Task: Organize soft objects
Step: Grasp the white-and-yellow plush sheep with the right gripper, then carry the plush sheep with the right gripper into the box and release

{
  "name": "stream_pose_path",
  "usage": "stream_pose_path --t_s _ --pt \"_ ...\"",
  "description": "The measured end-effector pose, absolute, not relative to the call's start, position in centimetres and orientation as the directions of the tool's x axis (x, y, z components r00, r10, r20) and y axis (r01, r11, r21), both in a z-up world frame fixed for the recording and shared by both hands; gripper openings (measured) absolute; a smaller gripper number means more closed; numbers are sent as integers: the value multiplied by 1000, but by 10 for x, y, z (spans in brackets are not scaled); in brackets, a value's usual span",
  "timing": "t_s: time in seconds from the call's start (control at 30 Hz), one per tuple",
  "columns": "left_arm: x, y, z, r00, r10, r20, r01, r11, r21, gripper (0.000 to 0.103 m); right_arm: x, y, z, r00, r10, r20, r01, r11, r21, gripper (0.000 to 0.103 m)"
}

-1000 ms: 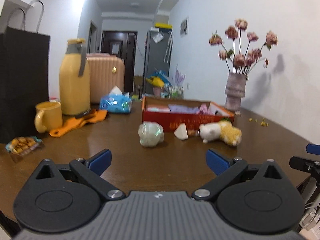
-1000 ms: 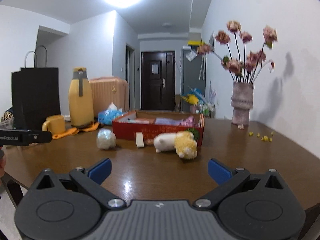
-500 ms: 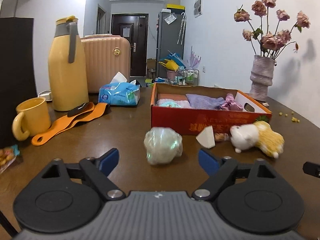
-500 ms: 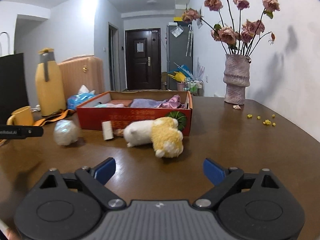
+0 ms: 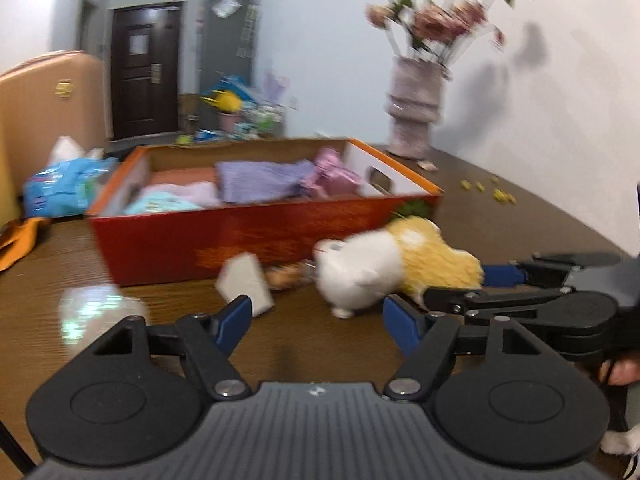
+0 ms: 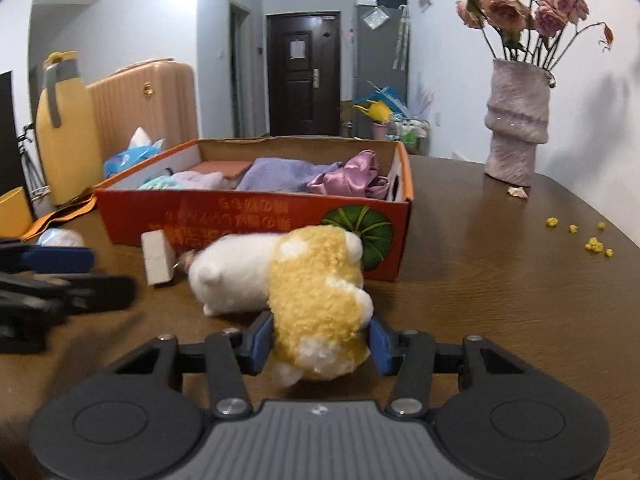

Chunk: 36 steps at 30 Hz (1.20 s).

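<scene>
A white and yellow plush toy [image 6: 304, 276] lies on the brown table [image 6: 500, 280] in front of an orange cardboard box [image 6: 256, 216] that holds folded cloths. My right gripper [image 6: 320, 344] has its blue pads on both sides of the plush's yellow end, touching it. The plush [image 5: 392, 264] and my right gripper [image 5: 460, 284] also show in the left wrist view. My left gripper [image 5: 316, 320] is open and empty, just short of the plush and a white sponge wedge [image 5: 244, 282]. A shiny pale ball [image 5: 94, 308] lies at the left.
A vase of dried roses [image 6: 516, 128] stands at the back right, with yellow crumbs [image 6: 592, 240] on the table near it. A yellow jug [image 6: 66, 128], a tissue pack [image 6: 132, 156], an orange strap [image 6: 56, 216] and a pink suitcase [image 6: 148, 104] are at the back left.
Both grippers have moved forward toward the box. My right gripper has reached the plush and narrowed around its yellow end. My left gripper has swung right, toward the plush and sponge.
</scene>
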State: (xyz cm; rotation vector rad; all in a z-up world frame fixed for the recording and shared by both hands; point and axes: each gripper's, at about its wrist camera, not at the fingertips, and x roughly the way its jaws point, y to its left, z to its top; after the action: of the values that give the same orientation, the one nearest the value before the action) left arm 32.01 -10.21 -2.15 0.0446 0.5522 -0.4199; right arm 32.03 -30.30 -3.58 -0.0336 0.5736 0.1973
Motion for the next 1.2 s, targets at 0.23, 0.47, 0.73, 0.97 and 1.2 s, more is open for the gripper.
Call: stream_pose_path --t_s 0.23,0.47,0.73,0.97,1.2 --pt "305 -116 -41 679 -484 -552 507 853 -124 69 257 -330 -38 766 371 -525 -321 928 187 47" --pt "287 -123 -43 653 -519 -552 531 833 -156 51 234 -340 -39 780 379 -497 -300 925 233 48" --pt "269 -119 -31 675 -502 -541 511 847 -148 50 215 -336 -30 807 376 -456 -322 927 193 44" --pt "299 -129 23 726 -530 -439 540 834 -113 50 242 -346 27 864 337 -375 -301 941 152 45" --pt "420 -140 40 693 -527 -491 516 839 -171 50 365 -352 51 832 320 -453 -261 947 188 45"
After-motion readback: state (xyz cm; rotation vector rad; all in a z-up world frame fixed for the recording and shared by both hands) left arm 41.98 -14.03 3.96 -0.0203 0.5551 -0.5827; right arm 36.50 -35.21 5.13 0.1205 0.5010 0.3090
